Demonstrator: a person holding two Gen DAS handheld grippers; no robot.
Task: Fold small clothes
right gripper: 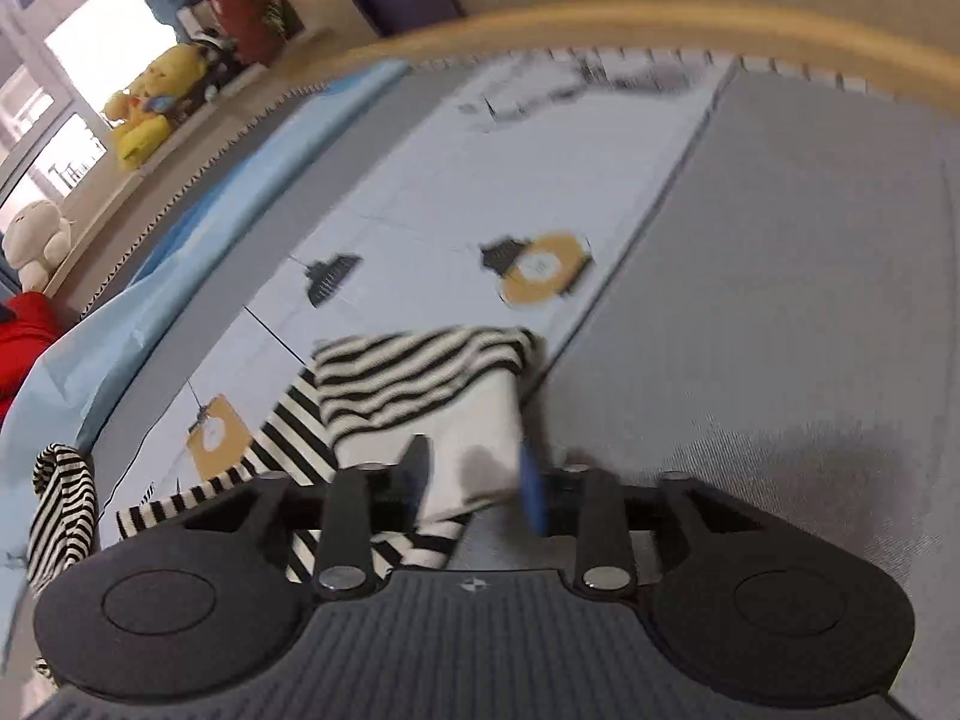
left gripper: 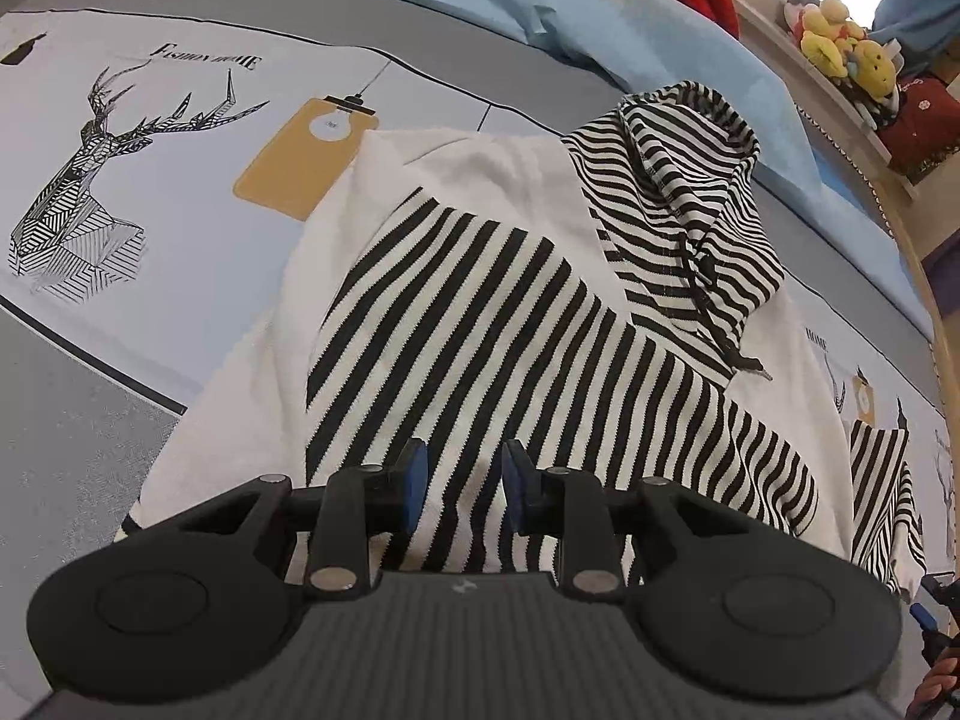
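The right wrist view is smeared by motion: the striped sleeve (right gripper: 420, 372) and the bedsheet's yellow lamp print (right gripper: 543, 267) lack sharp edges. The left gripper (left gripper: 463, 483) hides the hoodie's (left gripper: 480, 300) near hem (the far sleeve runs off frame). Windowsill plush toys (left gripper: 840, 45) stay indistinct.

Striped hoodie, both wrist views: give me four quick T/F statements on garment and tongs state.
1. The striped hoodie lies on a printed bed sheet. True.
2. The left tongs are clamped on a sock. False: they are open above the hoodie, holding nothing.
3. The right tongs have a white and striped sleeve between their fingers. True.
4. The hood is plain red. False: it is black-and-white striped.
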